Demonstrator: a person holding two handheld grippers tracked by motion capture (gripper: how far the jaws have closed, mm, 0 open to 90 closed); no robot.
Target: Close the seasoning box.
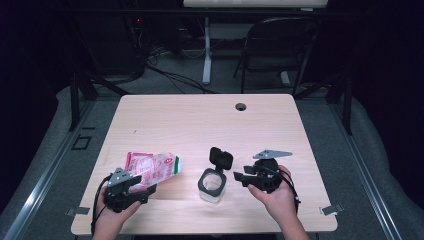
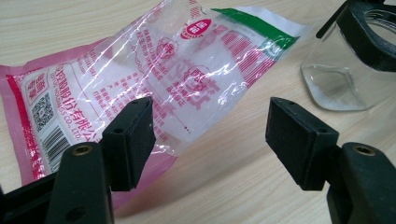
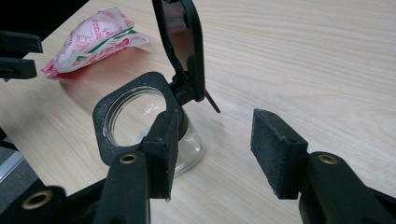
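A pink-and-clear plastic bag with red print and a green stripe lies flat on the table at the front left. My left gripper is open at the bag's near end, and its pads touch nothing. A clear glass jar stands front centre. Its black hinged lid is flipped up, and the jar looks empty. My right gripper is open just right of the jar, with bare table between its jaws. The bag also shows far off in the right gripper view.
The light wooden table has a round cable hole near its far edge. A folding chair and a desk leg stand on the floor beyond it. The jar sits close to the bag's green end.
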